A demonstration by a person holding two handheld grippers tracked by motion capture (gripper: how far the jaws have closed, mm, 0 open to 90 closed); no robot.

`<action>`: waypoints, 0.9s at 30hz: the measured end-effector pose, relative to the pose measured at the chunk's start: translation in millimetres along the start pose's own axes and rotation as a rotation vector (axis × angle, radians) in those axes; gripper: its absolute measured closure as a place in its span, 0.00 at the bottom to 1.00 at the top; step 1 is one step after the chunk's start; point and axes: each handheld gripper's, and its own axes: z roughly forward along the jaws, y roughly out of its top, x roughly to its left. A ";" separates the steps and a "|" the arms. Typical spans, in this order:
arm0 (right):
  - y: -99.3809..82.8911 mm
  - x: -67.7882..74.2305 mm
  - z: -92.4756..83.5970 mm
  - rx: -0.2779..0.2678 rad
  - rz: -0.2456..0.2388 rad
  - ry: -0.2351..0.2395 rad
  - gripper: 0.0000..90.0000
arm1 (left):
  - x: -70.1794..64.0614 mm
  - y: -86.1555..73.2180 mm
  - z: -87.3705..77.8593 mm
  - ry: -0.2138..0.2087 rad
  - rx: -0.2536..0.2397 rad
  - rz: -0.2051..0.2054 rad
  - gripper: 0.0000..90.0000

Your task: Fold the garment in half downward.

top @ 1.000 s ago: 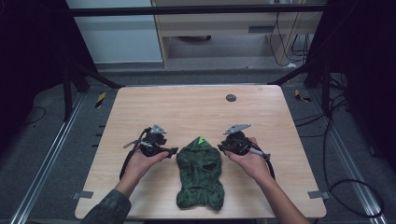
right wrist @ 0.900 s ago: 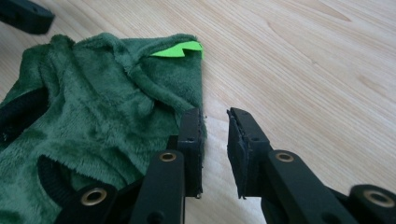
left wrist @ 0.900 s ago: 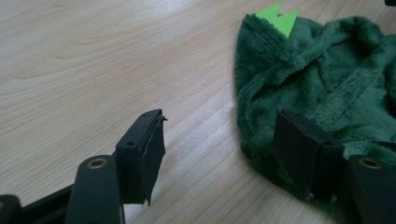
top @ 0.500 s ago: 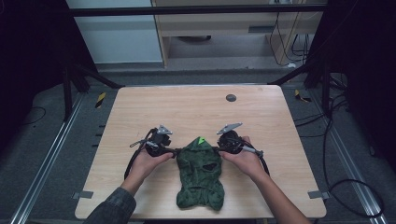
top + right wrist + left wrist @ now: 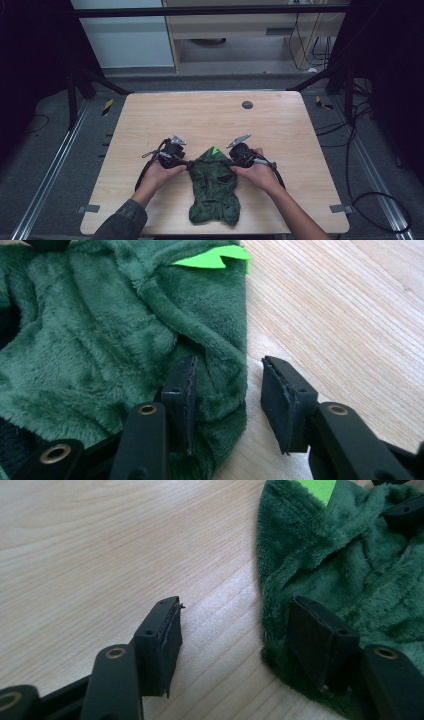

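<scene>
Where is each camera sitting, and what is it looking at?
High view: above the table, looking down; both forearms and the hands holding tongs show.
Left gripper view: rides the left tongs, open at the green fleece garment edge.
Right gripper view: rides the right tongs, open astride the opposite edge.
Shared: garment and its bright green tag.

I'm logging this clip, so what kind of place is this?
Probably a lab recording station: a bare wooden table inside a black frame, loose cables on grey floor, and a green fleece garment as test piece.
</scene>
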 end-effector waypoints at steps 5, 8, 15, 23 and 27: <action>0.1 2.3 -0.6 0.009 -0.019 -0.002 0.68 | -3.0 1.9 4.6 -0.040 0.004 -0.019 0.41; 0.1 2.3 -0.8 0.010 -0.020 0.005 0.70 | -8.4 3.6 5.5 -0.037 0.021 0.026 0.47; 0.2 1.1 -2.8 0.026 -0.008 0.034 0.85 | -18.1 6.1 7.3 -0.053 0.036 0.081 0.83; 4.6 1.3 -5.0 0.066 -0.030 0.043 0.93 | -21.2 12.3 7.2 -0.048 0.076 0.133 0.97; 9.2 2.7 -8.9 0.074 -0.052 0.042 0.93 | -21.6 16.5 3.7 -0.043 0.089 0.154 0.97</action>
